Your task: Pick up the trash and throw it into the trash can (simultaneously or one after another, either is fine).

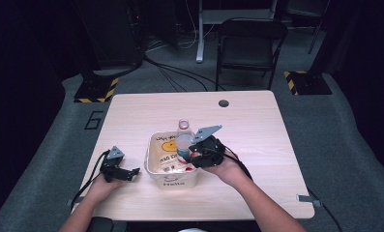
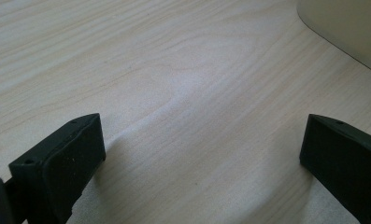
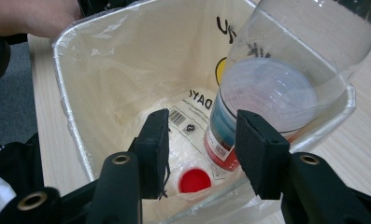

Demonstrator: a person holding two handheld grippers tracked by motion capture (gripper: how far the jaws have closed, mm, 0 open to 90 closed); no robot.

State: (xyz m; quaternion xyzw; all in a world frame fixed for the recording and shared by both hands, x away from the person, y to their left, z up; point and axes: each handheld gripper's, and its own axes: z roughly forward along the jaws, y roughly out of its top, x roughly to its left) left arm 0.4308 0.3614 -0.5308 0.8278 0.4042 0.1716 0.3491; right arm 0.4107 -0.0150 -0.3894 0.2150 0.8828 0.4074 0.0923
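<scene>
A white bin [image 1: 153, 145] lined with a clear plastic bag stands in the middle of the table. A clear plastic bottle [image 1: 184, 137] leans inside it, neck up, against the far right rim. In the right gripper view the bottle [image 3: 286, 70] has a red and blue label, and a red cap [image 3: 195, 180] lies on the bin's floor. My right gripper [image 3: 203, 116] hangs over the bin [image 3: 71, 93]; its jaws stand apart, the right jaw by the bottle's label, the left one clear of it. My left gripper [image 1: 134, 172] rests left of the bin, open and empty [image 2: 204, 123].
The light wooden table [image 1: 247, 125] has a round cable hole [image 1: 223, 103] near its far edge. A corner of the bin [image 2: 346, 28] shows at the top right of the left gripper view. A black folding chair [image 1: 250, 46] stands beyond the table.
</scene>
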